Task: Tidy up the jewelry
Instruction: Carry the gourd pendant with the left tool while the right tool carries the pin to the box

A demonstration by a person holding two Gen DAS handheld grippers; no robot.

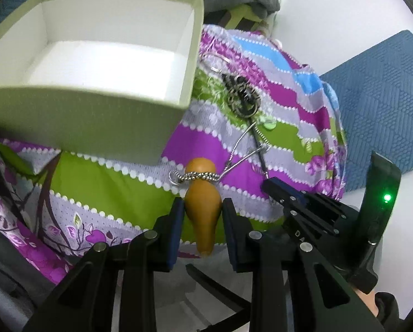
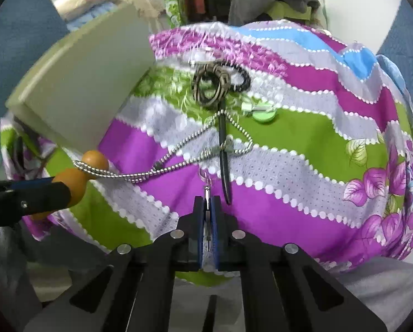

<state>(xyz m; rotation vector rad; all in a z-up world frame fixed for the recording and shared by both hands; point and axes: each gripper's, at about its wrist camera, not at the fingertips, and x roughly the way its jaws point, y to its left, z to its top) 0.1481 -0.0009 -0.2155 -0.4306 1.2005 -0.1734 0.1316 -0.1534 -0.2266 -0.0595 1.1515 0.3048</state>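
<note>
**Orange gourd pendant held, chain clasp pinched**

Orange and smooth, the gourd-shaped pendant (image 1: 203,207) sits between the blue pads of the left gripper (image 1: 202,215), which is clenched on its lower bulb; the narrow tip points back toward the camera. A silver ball chain (image 1: 199,177) is wound around the gourd's waist and runs off to the right across the striped floral cloth (image 1: 109,185) of purple, green, grey and blue that covers the rounded surface beneath.

In the right wrist view the right gripper (image 2: 207,207) is closed tight on a small metal clasp (image 2: 207,193) at the near end of the chain, its pads almost meeting. The chain (image 2: 178,152) loops over the cloth from there to the gourd (image 2: 79,179) at the left, where the left gripper's finger (image 2: 29,196) reaches in.

Further off on the cloth lies a tangle of dark cords and hair ties (image 2: 217,83), with a thin black strip (image 2: 224,160) trailing toward the near side and a small green disc (image 2: 264,116) just to its right. An open olive-green box (image 1: 200,13) with a white inside stands at the far left, its corner resting on the cloth
</note>
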